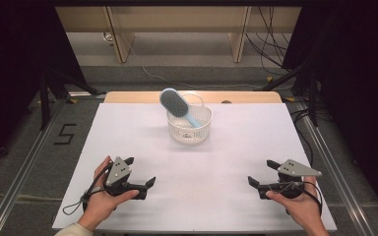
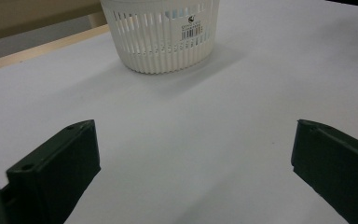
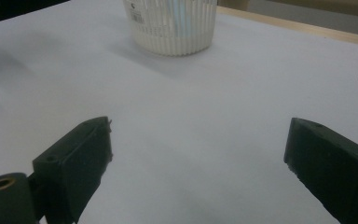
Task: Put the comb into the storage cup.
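- We held the left gripper point(image 1: 139, 173) low over the near left part of the white table point(image 1: 128, 132); its jaws stood wide apart with nothing between them; in the left gripper view the same gripper point(image 2: 196, 154) showed bare table surface in the gap between its two black jaws
- We held the right gripper point(image 1: 262, 172) over the near right part of the table, well apart from the left one; its jaws were also spread wide and had hold of nothing; in the right gripper view the gripper point(image 3: 198, 149) again had plain white surface between its jaws
- Our left hand point(image 1: 101, 196) wrapped the left gripper's body from below, and our right hand point(image 1: 302, 206) did the same on the other side; a grey three-cornered plate sat on top of each tool
- The white basket point(image 1: 189, 130) stood toward the far middle of the table, well apart from both grippers; its slatted wall point(image 2: 165, 44) bore a small barcode label in the left gripper view; its lower wall point(image 3: 172, 32) appeared at the top of the right gripper view
- The hairbrush point(image 1: 175, 104) rested in the basket, tilted; its blue-grey bristled head leaned out over the far left rim, and its light blue handle ran down inside toward the right
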Action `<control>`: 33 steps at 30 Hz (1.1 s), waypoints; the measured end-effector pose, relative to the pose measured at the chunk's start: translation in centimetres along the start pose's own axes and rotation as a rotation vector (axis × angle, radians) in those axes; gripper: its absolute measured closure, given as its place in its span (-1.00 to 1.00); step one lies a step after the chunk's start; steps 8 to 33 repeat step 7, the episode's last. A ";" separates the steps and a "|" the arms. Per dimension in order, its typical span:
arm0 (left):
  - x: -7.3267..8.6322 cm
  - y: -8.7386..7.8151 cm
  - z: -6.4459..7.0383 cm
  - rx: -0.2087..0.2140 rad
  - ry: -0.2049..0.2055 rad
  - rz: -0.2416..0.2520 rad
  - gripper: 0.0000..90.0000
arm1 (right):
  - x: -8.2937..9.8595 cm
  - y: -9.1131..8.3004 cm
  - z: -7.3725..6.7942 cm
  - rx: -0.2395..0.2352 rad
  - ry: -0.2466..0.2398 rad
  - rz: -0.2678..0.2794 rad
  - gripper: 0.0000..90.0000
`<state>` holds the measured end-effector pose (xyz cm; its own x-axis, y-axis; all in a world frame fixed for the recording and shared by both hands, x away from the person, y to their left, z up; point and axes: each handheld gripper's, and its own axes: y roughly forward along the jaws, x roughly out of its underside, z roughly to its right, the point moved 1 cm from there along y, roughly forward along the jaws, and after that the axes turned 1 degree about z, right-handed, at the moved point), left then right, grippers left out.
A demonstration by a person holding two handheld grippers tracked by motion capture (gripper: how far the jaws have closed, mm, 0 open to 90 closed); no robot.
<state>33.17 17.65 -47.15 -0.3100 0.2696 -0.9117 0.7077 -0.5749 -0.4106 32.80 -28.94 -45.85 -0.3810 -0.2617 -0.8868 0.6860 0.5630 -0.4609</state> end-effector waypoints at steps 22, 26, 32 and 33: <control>0.0 0.0 0.0 0.002 0.000 0.000 -0.99 | 0.2 0.1 -0.1 -0.004 -0.003 0.002 -0.82; 0.0 0.0 0.0 0.002 0.000 0.000 -0.99 | 0.2 0.1 -0.1 -0.004 -0.003 0.002 -0.82; 0.0 0.0 0.0 0.002 0.000 0.000 -0.99 | 0.2 0.1 -0.1 -0.004 -0.003 0.002 -0.82; 0.0 0.0 0.0 0.002 0.000 0.000 -0.99 | 0.2 0.1 -0.1 -0.004 -0.003 0.002 -0.82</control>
